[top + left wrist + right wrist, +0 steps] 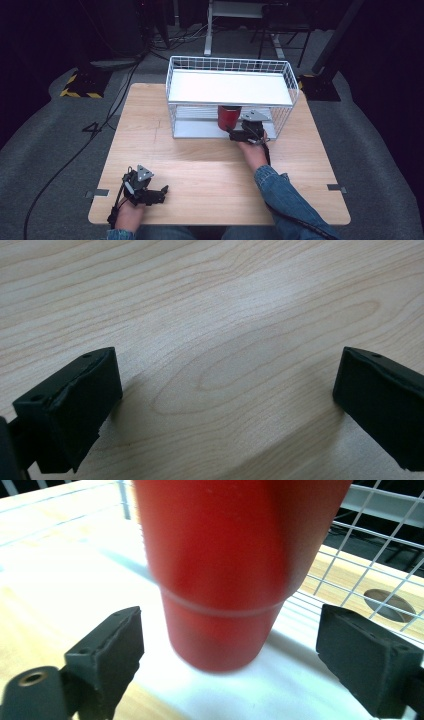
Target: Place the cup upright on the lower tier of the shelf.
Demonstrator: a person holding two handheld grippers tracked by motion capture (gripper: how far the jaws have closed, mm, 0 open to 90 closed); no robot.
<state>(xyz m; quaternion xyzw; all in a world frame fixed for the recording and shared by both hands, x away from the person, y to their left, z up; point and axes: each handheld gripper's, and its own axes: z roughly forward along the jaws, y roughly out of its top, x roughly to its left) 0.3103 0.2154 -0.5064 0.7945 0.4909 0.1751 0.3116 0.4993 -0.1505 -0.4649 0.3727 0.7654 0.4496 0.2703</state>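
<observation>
A red cup (pixel 228 117) stands on the white lower shelf (pixel 200 131) of a wire rack (pixel 287 75), near the shelf's front edge. My right gripper (pixel 235 132) is at the rack's open front, just short of the cup. In the right gripper view the cup (pixel 225 580) looms large and blurred ahead of my right gripper (pixel 232 662); the jaws stand apart on either side of its base and do not touch it. My left gripper (pixel 161 193) rests near the table's front left, and in its own view the left gripper (pixel 227 405) is open over bare wood.
The white wire rack has a flat top shelf (pixel 227 87) and mesh sides (pixel 370 545). It stands at the back middle of the wooden table (pixel 200 170). A round hole in the table (pixel 390 605) shows through the mesh. Cables and stands lie on the floor beyond.
</observation>
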